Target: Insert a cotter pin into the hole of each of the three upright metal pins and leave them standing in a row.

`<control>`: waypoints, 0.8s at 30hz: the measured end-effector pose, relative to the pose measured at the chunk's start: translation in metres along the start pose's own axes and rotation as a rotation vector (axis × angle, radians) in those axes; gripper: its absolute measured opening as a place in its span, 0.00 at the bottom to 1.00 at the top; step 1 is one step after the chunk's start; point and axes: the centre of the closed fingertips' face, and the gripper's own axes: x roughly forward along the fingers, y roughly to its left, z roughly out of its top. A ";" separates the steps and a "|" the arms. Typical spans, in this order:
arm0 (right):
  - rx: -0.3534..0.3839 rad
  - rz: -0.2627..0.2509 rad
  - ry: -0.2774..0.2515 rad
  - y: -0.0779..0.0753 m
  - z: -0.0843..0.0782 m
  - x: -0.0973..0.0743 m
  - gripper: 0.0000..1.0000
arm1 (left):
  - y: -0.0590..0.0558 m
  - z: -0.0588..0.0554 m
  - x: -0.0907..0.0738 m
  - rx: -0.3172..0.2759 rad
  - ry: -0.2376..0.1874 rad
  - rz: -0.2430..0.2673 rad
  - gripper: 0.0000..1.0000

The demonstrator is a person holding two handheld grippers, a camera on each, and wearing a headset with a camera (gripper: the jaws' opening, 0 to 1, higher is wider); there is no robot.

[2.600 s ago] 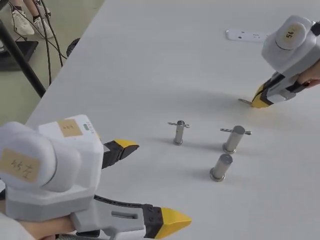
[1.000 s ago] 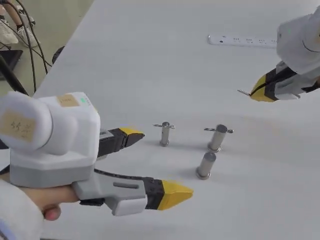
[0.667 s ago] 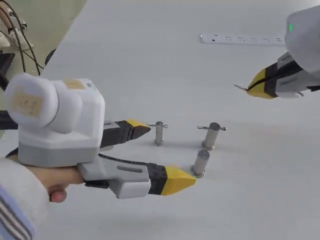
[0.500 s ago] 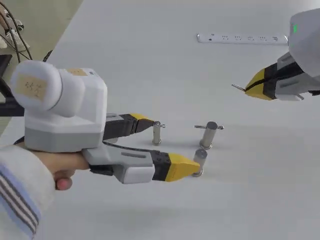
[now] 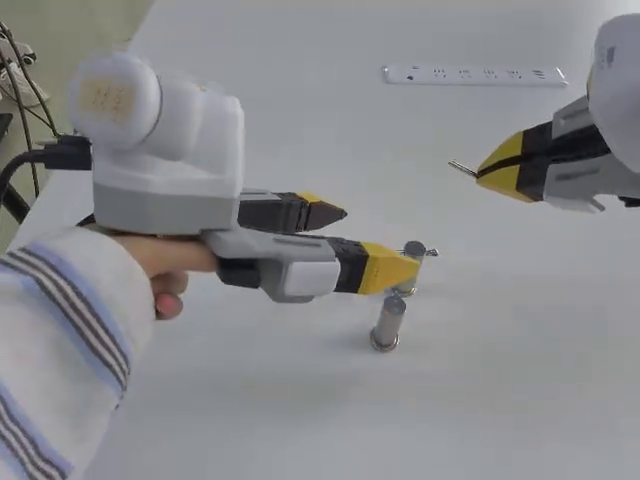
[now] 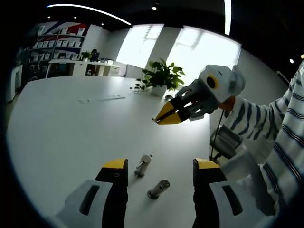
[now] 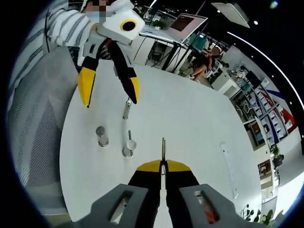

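My right gripper (image 5: 484,170) hangs above the table at the right, shut on a thin cotter pin (image 5: 461,168) that pokes out past its tips; the cotter pin (image 7: 163,151) points toward the metal pins. A plain metal pin (image 5: 388,322) stands upright in the middle. Just behind it, a pin with a cotter pin through it (image 5: 415,249) peeks out by my left gripper (image 5: 379,239), which hovers open over the pins and hides the third. The right gripper view has the plain pin (image 7: 100,136) and two fitted pins (image 7: 128,148) (image 7: 126,109). Two pins (image 6: 142,165) (image 6: 159,188) lie between the left jaws.
A white power strip (image 5: 475,74) lies at the far side of the white table (image 5: 300,120). The table's left edge drops to a floor with cables (image 5: 15,60). A striped sleeve (image 5: 60,350) covers the lower left.
The right gripper lifted the cotter pin off the table and holds it in the air. The left gripper moved right and forward, over the pins, covering one of them.
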 end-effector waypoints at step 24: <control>-0.004 0.025 -0.060 0.042 0.019 0.003 0.00 | -0.006 0.009 0.035 -0.095 0.018 -0.075 0.14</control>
